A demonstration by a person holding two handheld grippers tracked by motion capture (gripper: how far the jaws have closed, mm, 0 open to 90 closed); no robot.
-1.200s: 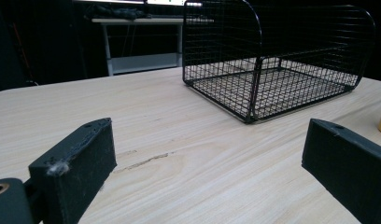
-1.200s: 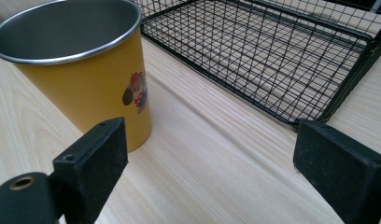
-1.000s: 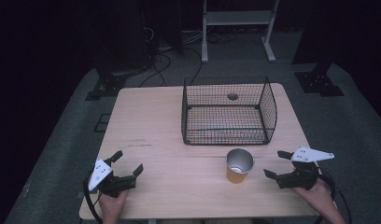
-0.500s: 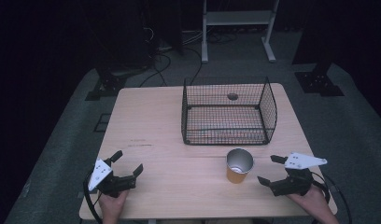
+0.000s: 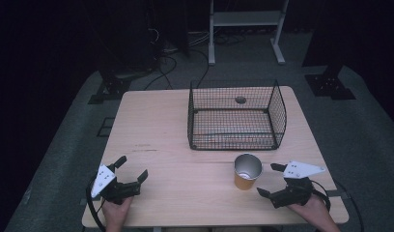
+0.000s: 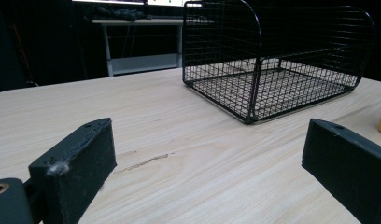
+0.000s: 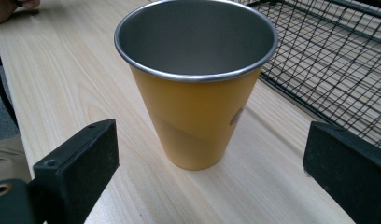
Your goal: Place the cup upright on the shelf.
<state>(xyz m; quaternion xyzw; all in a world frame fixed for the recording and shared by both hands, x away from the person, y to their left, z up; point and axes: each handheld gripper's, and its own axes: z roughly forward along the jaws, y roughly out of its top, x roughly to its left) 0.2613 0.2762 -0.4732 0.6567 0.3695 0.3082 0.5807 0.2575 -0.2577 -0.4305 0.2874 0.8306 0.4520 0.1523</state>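
No writing is readable on anything. At lower right of the high view the right gripper [image 5: 275, 181] lies low over the bench [image 5: 175, 125], jaws spread wide, aimed at the empty yellow steel-lined cup [image 5: 247, 171] standing upright just beside it. At lower left, the left gripper [image 5: 131, 170] gapes too. The black wire basket [image 5: 232, 116], behind the cup, holds nothing I can make out.

High view: above the near table [image 5: 185, 125] edge, looking forward and down. Left gripper view: low over the tabletop, facing the wire basket [image 6: 282, 60]. Right gripper view: close on the cup [image 7: 195, 84]. All three share basket and table.
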